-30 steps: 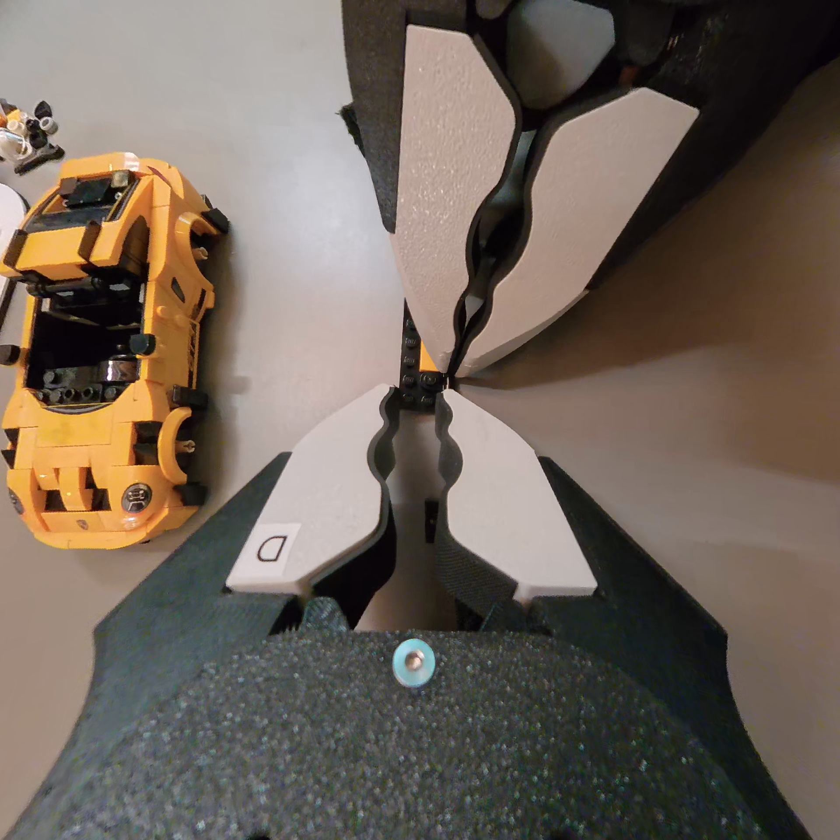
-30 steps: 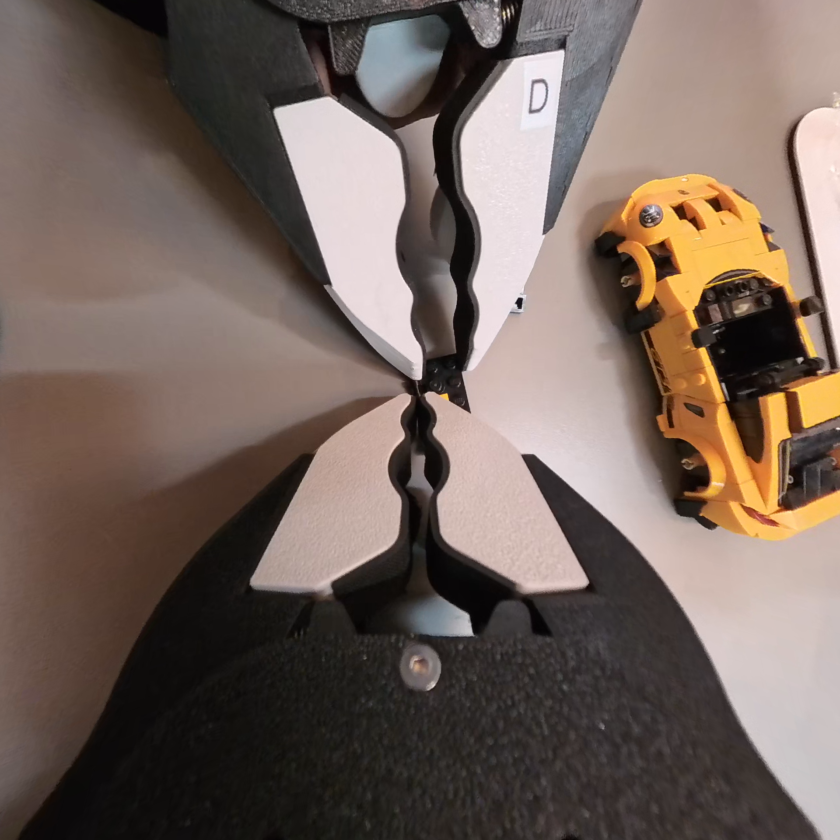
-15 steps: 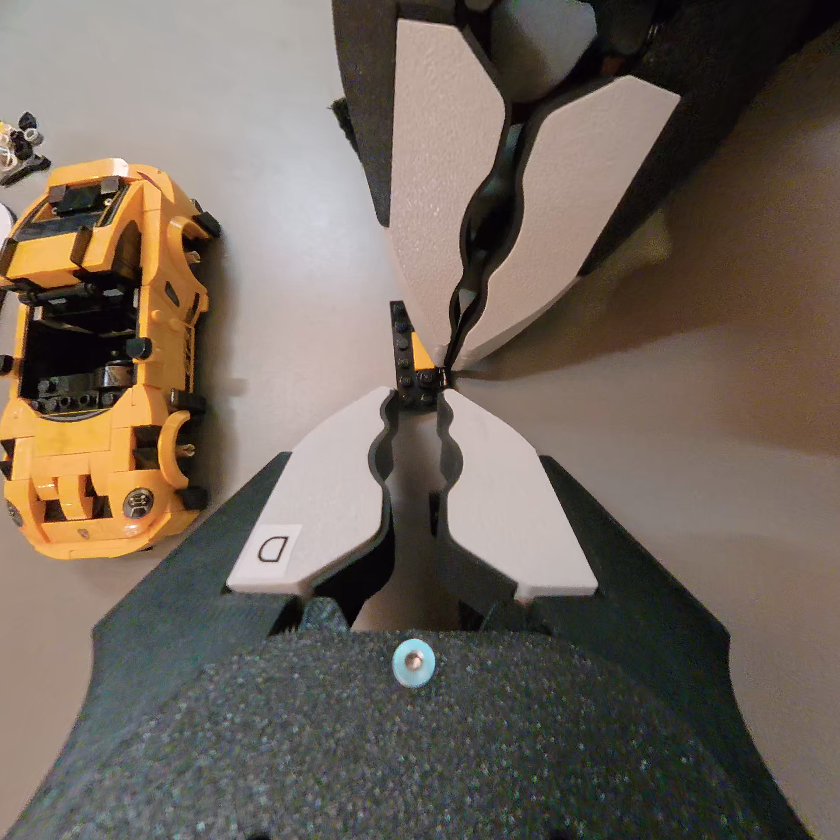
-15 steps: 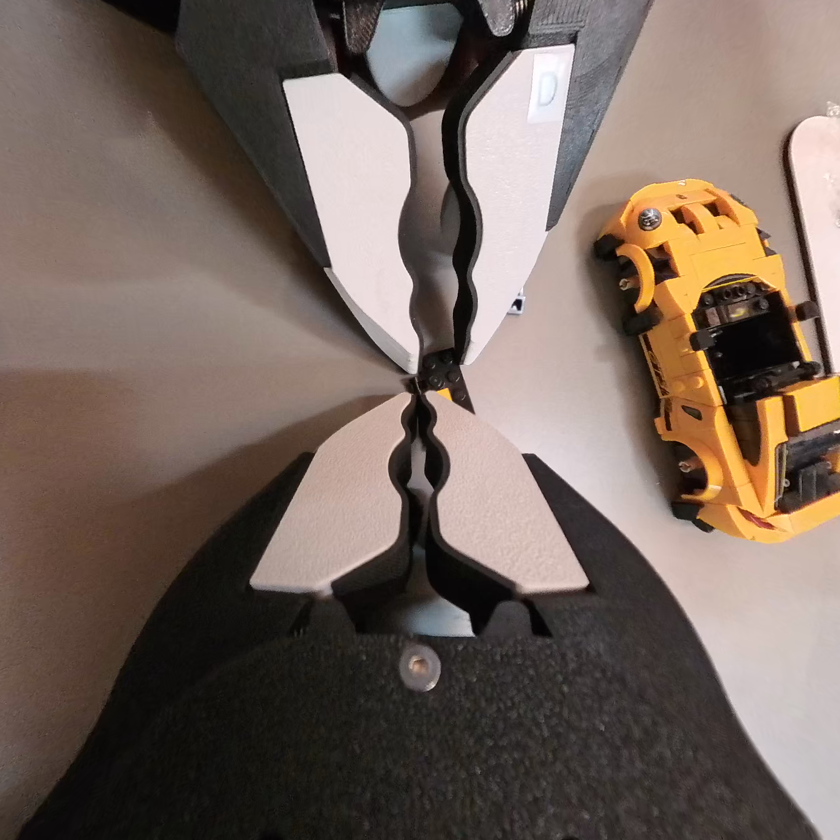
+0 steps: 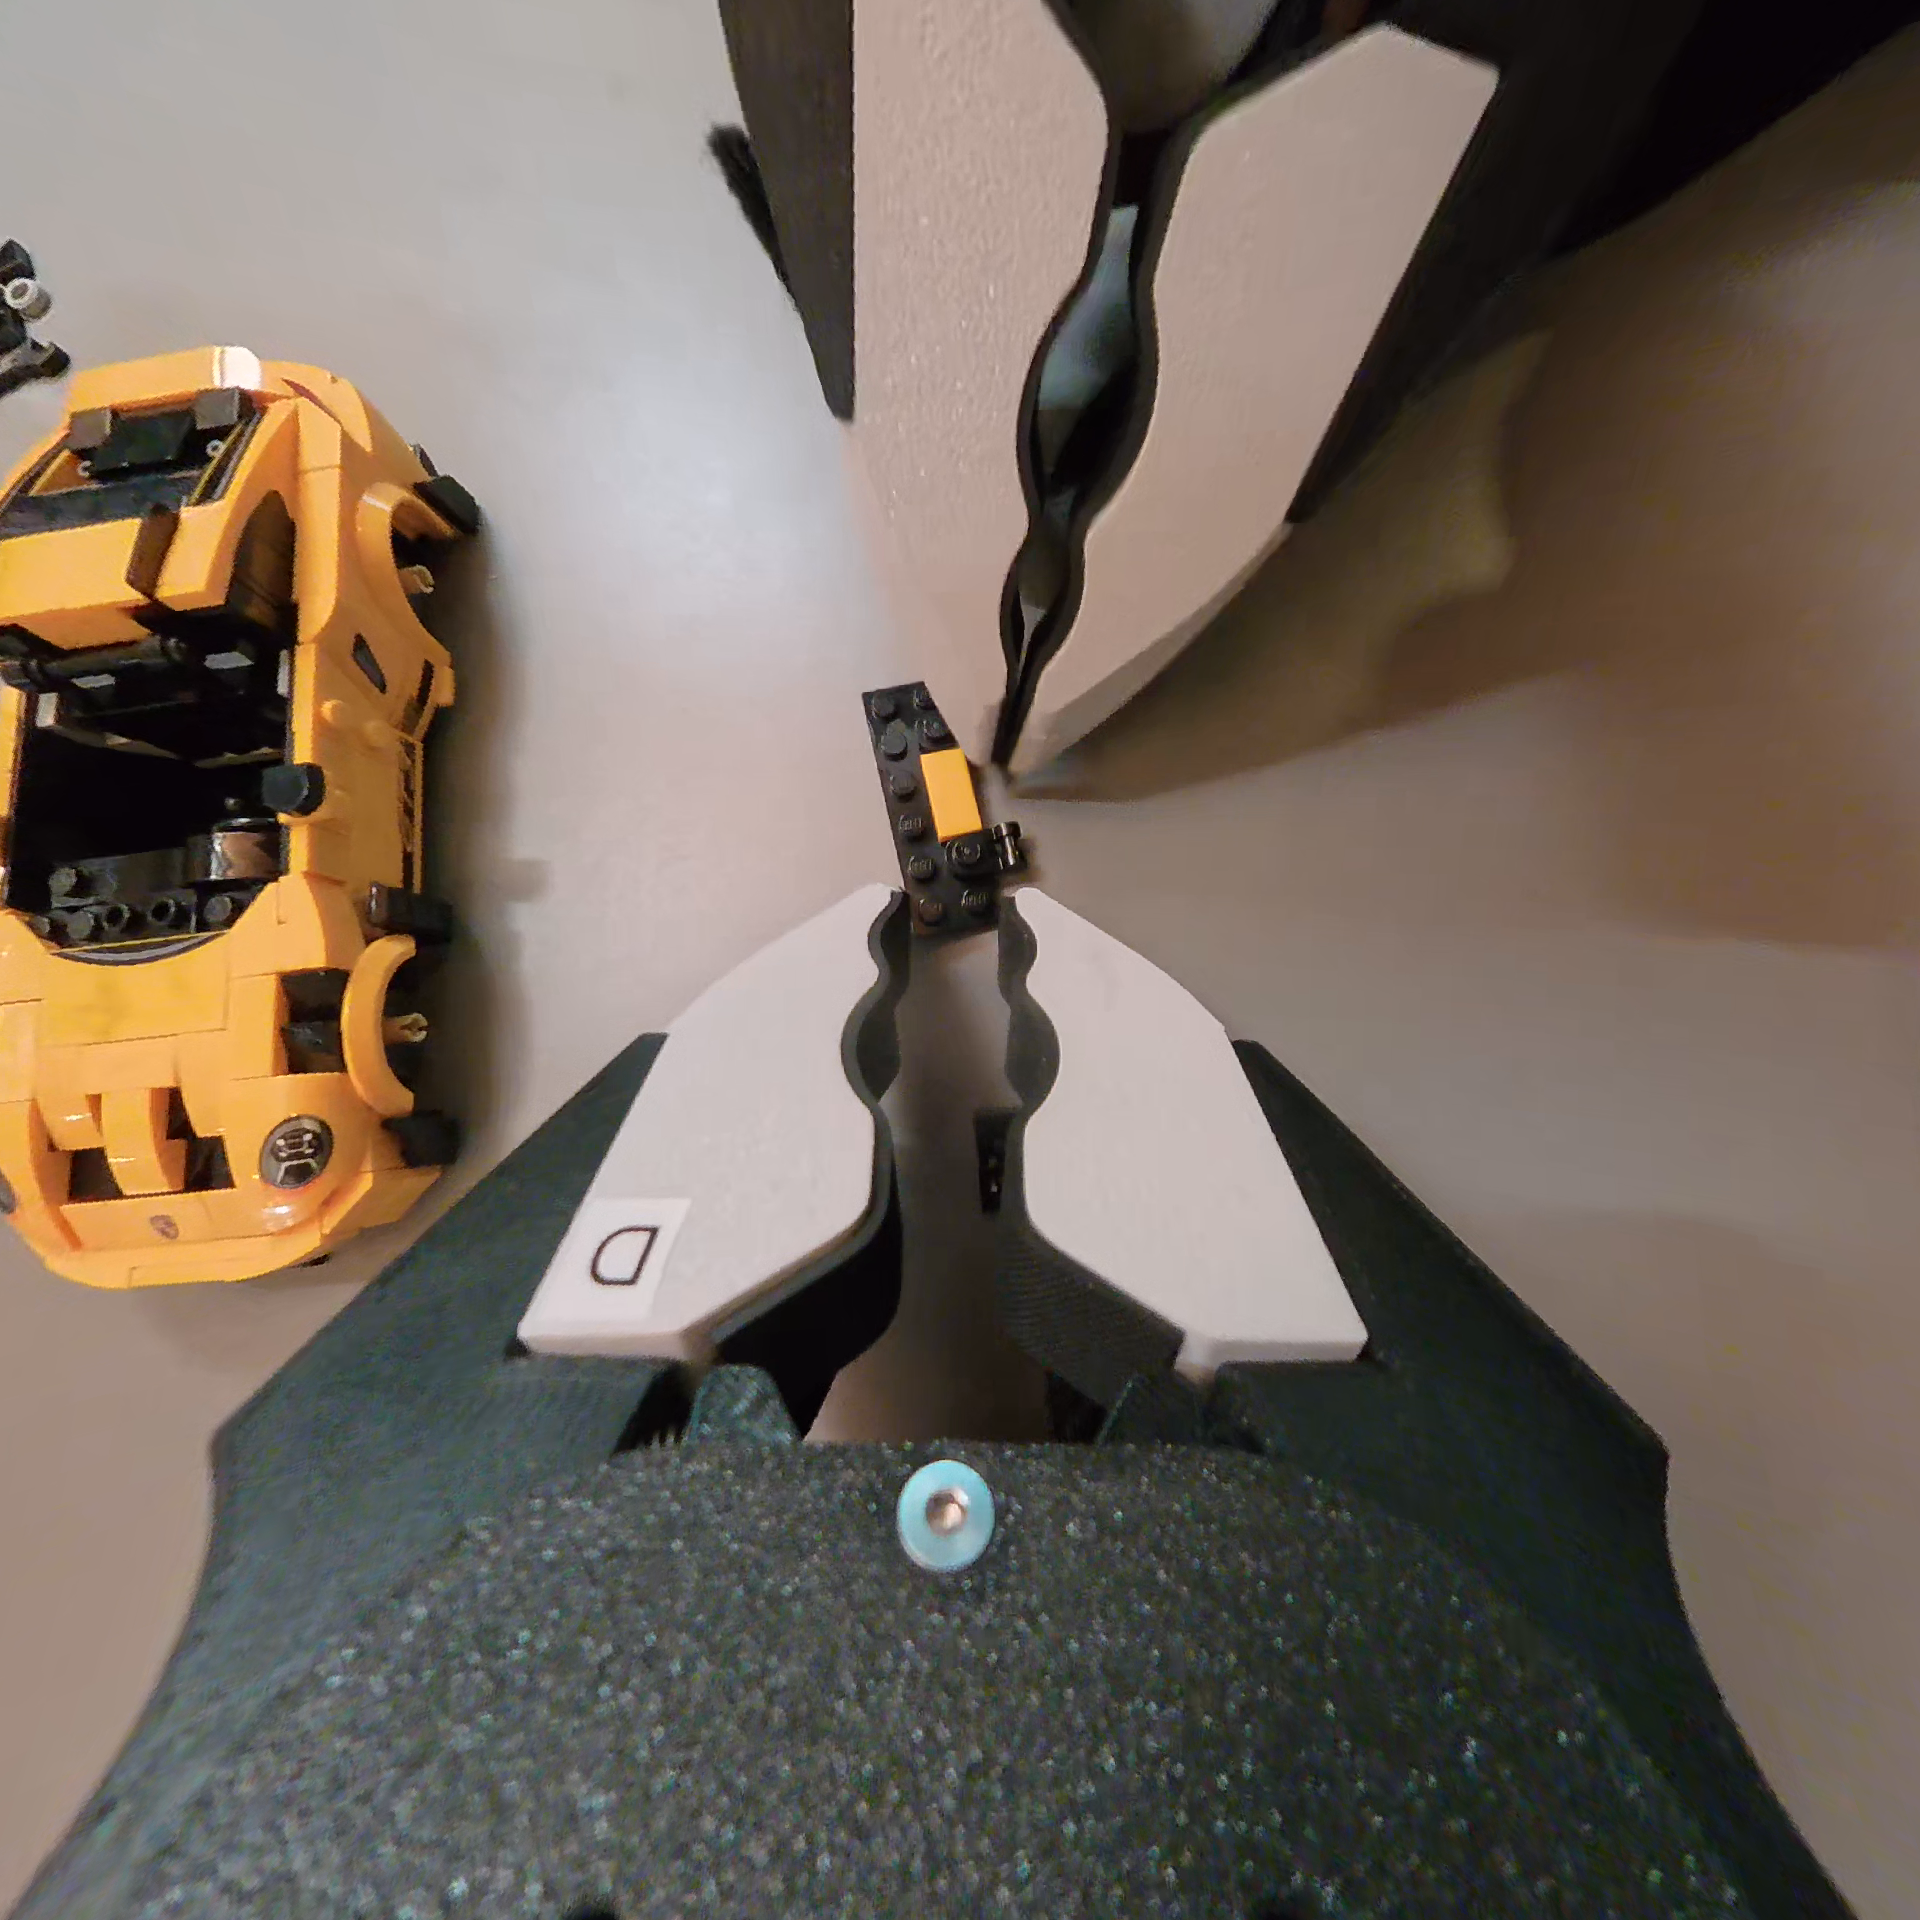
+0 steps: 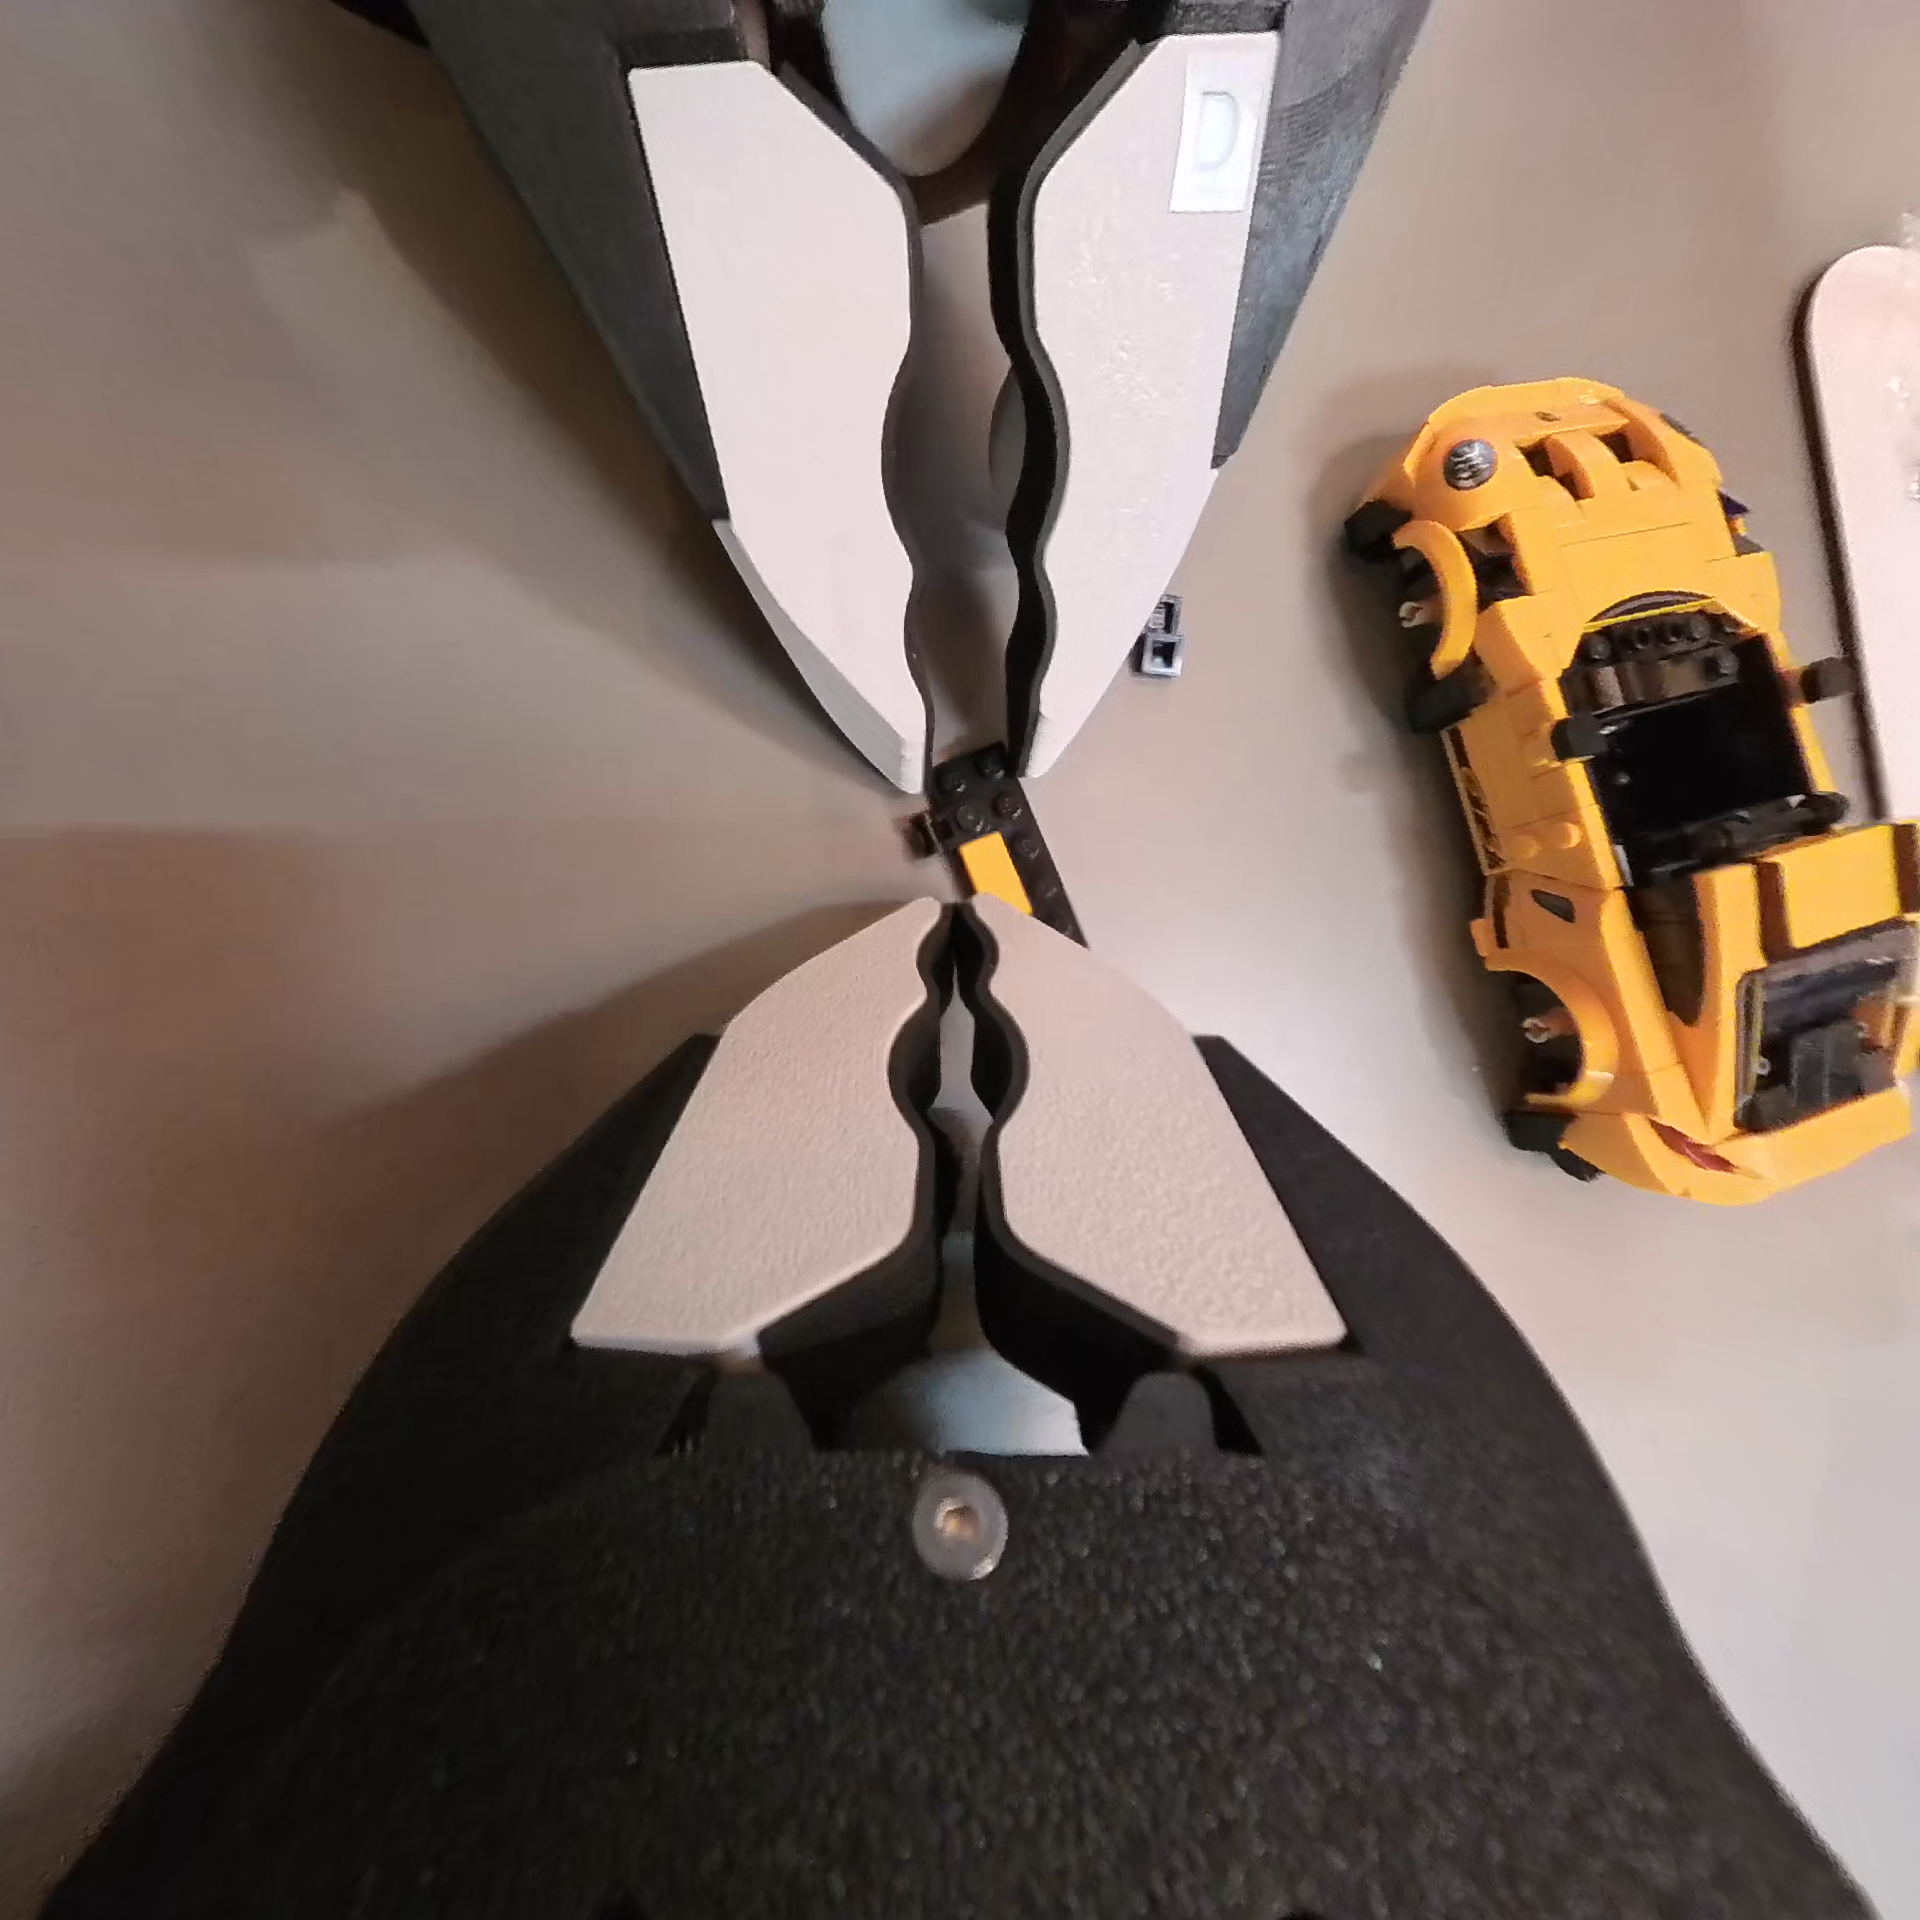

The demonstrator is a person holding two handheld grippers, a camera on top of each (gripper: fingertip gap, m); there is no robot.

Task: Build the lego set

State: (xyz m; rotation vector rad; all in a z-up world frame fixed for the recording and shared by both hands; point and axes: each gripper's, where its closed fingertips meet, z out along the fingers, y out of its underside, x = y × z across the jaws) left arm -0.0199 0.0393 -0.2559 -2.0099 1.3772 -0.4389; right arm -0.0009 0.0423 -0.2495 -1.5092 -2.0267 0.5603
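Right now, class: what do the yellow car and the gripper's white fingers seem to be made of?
The yellow car: looks like glossy moulded plastic bricks, with studs, seams and shiny highlights. The left gripper's white fingers: probably matte, slightly grainy plastic, perhaps printed, with dark wavy liners that look rubbery, though that is uncertain.

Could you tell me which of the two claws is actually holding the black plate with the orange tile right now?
The left claw: its tips pinch the black plate, while the right claw is shut beside it, gripping nothing.

Left gripper (image 5: 954, 906) pinches black plate (image 5: 935, 821), seemingly clear of right gripper (image 5: 1013, 743).
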